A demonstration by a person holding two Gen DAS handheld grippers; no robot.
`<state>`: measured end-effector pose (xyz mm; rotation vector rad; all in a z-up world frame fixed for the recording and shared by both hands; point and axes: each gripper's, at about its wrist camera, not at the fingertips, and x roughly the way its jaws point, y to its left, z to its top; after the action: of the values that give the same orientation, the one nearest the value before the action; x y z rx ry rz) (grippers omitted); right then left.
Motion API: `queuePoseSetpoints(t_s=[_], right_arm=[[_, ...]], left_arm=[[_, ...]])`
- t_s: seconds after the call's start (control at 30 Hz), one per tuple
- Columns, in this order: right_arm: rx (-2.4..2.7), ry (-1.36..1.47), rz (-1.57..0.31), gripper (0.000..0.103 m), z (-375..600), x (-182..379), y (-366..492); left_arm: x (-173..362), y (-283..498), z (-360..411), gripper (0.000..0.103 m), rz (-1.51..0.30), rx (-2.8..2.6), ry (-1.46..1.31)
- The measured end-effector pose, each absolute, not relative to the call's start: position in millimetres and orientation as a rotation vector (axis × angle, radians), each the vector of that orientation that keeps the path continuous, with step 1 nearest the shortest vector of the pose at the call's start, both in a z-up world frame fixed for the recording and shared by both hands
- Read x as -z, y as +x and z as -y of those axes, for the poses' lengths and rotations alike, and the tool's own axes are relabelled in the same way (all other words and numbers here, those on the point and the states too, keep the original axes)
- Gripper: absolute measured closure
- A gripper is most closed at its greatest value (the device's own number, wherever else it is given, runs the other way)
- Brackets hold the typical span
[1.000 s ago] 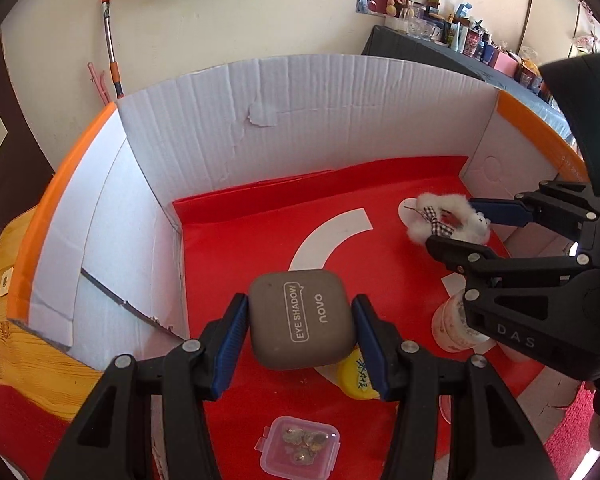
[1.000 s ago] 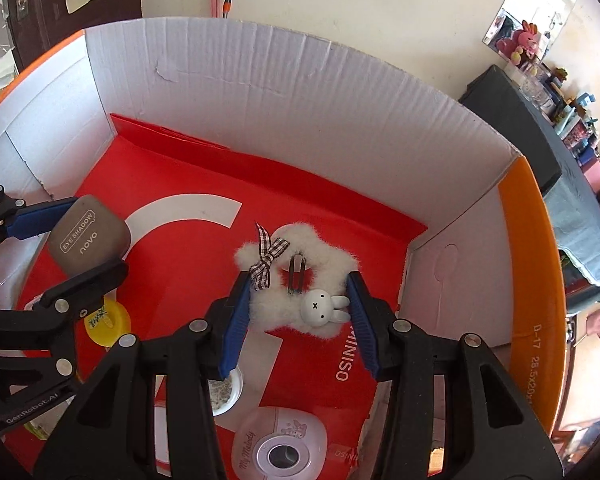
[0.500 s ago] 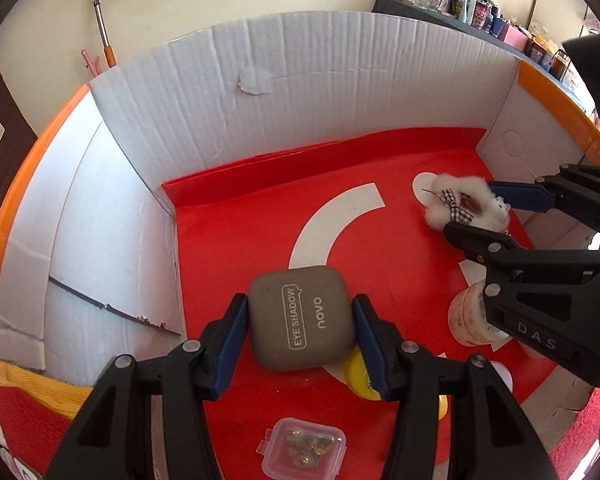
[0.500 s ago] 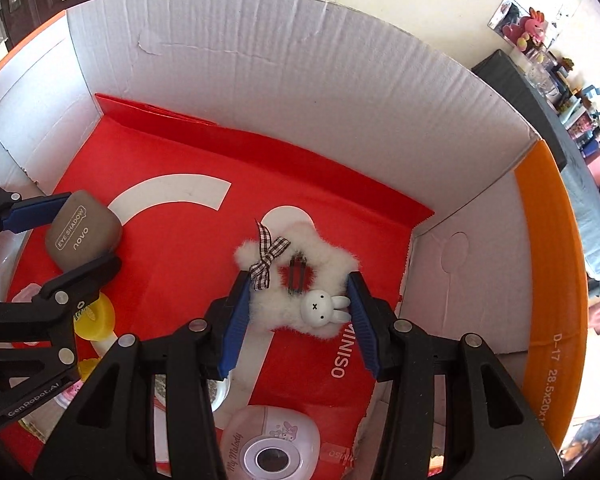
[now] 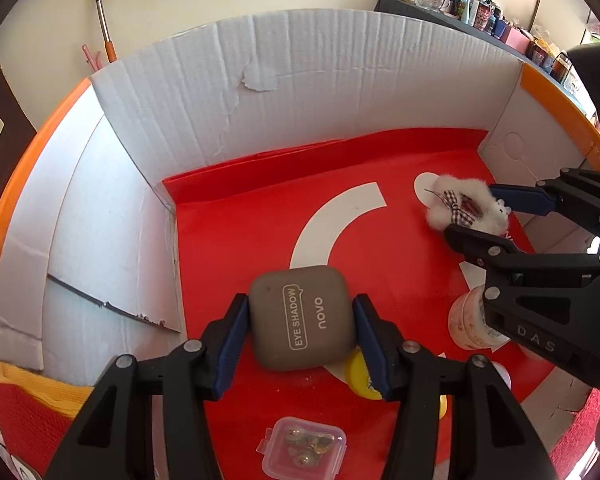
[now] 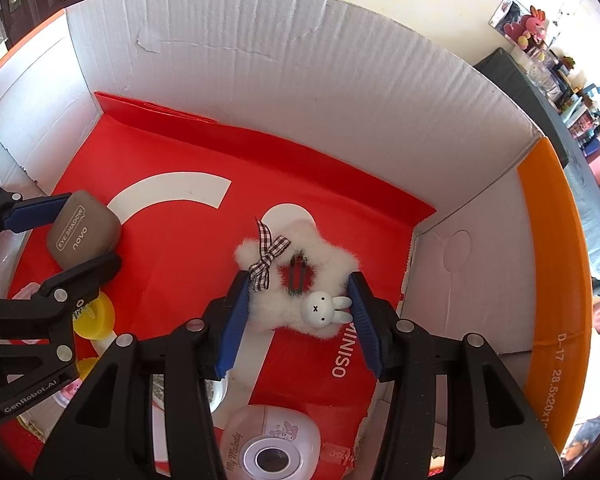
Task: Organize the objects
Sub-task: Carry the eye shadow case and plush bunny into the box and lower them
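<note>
Left wrist view: the white corrugated cardboard box (image 5: 300, 80) walls in the red MINISO bag (image 5: 260, 232) lining its floor on the far and left sides, and a broad bare stretch of red lies open ahead of the left gripper (image 5: 300, 334). That gripper points forward and down, its blue pads clamped on either side of the grey-brown eye shadow case (image 5: 302, 316), held above the floor. Below it sit a yellow lid (image 5: 360, 376) and a small clear plastic box (image 5: 304, 446); a pink-patterned cup (image 5: 470, 322) stands at right.

Right wrist view: the right gripper (image 6: 298, 320) reaches in near the box's right wall (image 6: 460, 264), its pads closed on the fluffy white hair clip (image 6: 296, 280) with checked bow and bunny charm. A My Melody device (image 6: 268, 444) lies just beneath.

Compared with a second ago, both grippers sit deeper in the box, with more of its far wall filling each view; the grips are unchanged.
</note>
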<state>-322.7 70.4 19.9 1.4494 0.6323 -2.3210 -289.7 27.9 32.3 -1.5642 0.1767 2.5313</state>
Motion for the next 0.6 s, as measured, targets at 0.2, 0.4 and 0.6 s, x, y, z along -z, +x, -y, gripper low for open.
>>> queuePoseSetpoints(t_s=[0.2, 0.4, 0.6], right_arm=[[2.321, 1.450, -0.632, 0.055, -70.8, -19.6, -325.0], [2.324, 1.447, -0.639, 0.054, -71.6, -18.5, -326.6], [2.324, 1.446, -0.640, 0.053, -72.2, -17.6, -327.3]], left_arm=[[-32.4, -290.2, -27.8, 0.047, -0.177, -2.531, -1.564], [-32.1, -291.5, -27.4, 0.047, -0.180, -2.532, -1.562], [-32.4, -302.0, -33.1, 0.047, -0.183, -2.533, -1.563]])
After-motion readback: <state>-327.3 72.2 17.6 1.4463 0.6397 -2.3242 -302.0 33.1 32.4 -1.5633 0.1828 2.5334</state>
